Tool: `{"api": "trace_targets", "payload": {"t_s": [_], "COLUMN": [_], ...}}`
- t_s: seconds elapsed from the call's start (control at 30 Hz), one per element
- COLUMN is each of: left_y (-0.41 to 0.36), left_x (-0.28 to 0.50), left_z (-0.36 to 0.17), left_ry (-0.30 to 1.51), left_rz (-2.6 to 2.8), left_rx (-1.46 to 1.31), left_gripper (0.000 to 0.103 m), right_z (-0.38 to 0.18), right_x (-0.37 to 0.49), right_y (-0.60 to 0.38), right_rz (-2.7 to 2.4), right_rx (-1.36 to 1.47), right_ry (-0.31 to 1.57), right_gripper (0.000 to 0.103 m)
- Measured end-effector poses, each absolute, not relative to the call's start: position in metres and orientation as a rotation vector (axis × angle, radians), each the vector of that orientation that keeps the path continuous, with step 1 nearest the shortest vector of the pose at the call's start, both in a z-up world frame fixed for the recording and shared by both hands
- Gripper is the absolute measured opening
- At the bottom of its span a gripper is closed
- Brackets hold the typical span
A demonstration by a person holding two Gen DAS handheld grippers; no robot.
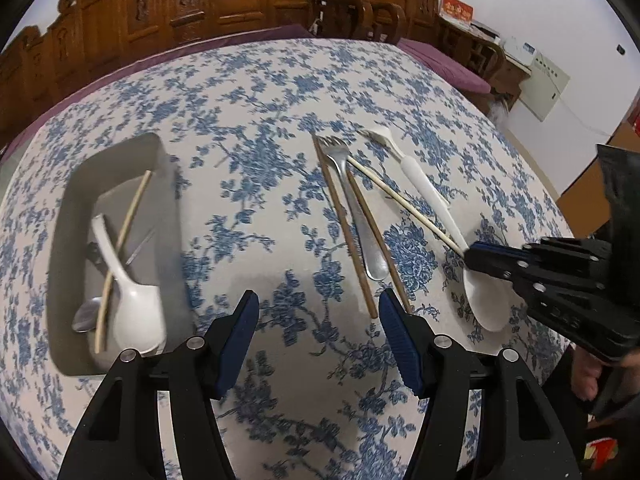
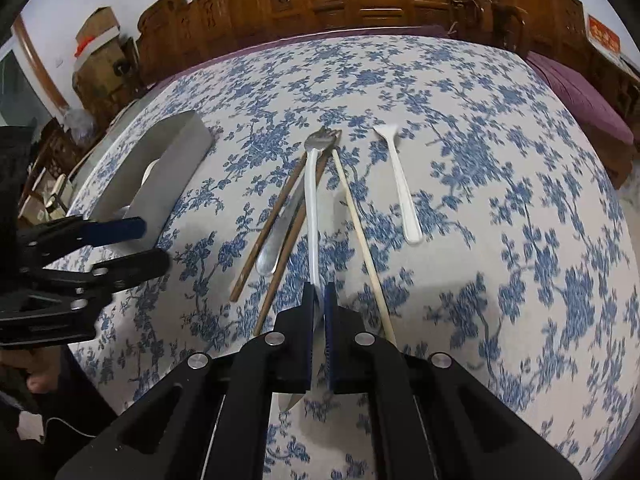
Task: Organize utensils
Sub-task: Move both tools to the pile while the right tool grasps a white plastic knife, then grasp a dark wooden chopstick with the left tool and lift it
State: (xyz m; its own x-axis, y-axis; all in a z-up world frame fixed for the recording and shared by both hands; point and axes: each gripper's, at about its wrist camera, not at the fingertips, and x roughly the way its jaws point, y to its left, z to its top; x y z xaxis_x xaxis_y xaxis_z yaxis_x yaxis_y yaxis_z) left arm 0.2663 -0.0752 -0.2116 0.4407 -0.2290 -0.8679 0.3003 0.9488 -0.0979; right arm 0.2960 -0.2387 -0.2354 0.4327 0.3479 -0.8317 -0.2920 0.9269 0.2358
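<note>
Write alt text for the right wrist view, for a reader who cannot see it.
The right gripper is shut on a white plastic spoon, its handle pointing away over a blue floral tablecloth. Beyond lie a metal fork between two brown chopsticks, a pale chopstick and a white plastic fork. At left, the open left gripper hovers by a grey tray.

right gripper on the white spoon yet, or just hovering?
Touching. In the right wrist view the right gripper has its jaws closed on the white spoon, whose handle runs out from between the pads with no gap.
</note>
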Motion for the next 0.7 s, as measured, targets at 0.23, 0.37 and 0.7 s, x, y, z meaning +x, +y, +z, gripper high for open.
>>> {"api": "trace_targets", "payload": {"t_s": [0.23, 0.37, 0.7], "left_y": [-0.098, -0.109, -0.117], "left_x": [0.275, 0.281, 0.288], "left_z": [-0.229, -0.241, -0.258], "left_ry": [1.086, 1.105, 1.134], "left_rz": [-0.344, -0.335, -0.286], "left_rx": [0.104, 0.132, 0.179], "left_gripper": [0.055, 0.048, 0.041], "right_z": [-0.24, -0.237, -0.227], "right_x": [0.285, 0.283, 0.28], "right_y": [-0.25, -0.255, -0.257], "right_rz": [0.395, 0.4, 0.415], "right_rx": [0.066, 0.083, 0.1], "right_ry": [1.055, 1.049, 1.03], "right_gripper": [0.006, 0.006, 0.006]}}
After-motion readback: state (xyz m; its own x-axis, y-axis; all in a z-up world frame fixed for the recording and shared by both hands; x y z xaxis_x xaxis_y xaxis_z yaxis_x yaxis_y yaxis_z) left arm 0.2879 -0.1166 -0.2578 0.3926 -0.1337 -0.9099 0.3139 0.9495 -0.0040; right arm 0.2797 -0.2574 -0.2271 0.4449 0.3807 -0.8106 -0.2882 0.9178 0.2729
